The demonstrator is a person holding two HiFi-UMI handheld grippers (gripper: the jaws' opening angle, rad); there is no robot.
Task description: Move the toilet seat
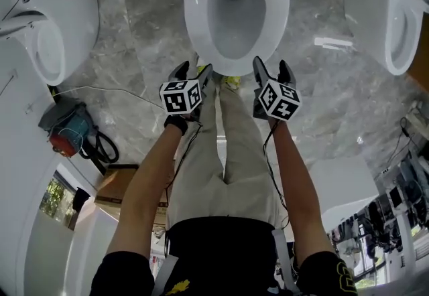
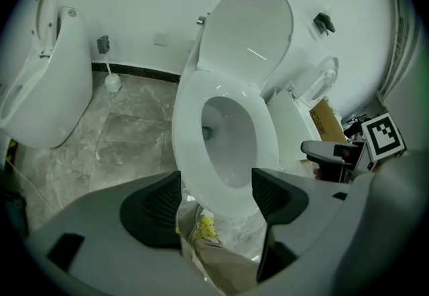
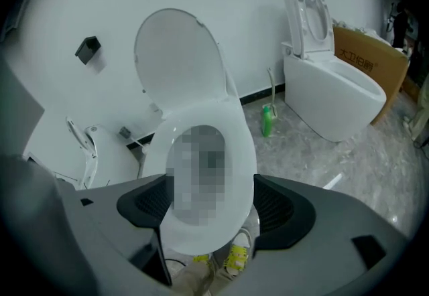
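**Seat Lift: Approach and Grip**

The seat lies flat on the bowl. Its front edge faces the operator and its hinge is at the far end. The lid already stands raised behind it.

Both tongs are spread wide and pinch nothing. The left tongs and right tongs hang side by side just short of the front edge, angled downward, one on each side of centre. In each gripper view the front of the seat shows between the pads but beyond them, and no pad touches it.

Step in hand, as judged: closing on the front edge to lift the seat.

1. Keep each pair spread until one pad is under the rim and the other over it.
2. Take the rim at matching points left and right of centre, so the hinge is not twisted.
3. Pinch firmly. The surface looks smooth and glossy, so a light grip is likely to slip.
4. Raise both hands together along the hinge arc, not straight up.
5. Slow before the lid and set the seat against it without a knock.
6. Release only once the seat rests past upright, or it may fall back.

The shoes stand on the floor below the front edge, so keep the tongs clear of them.
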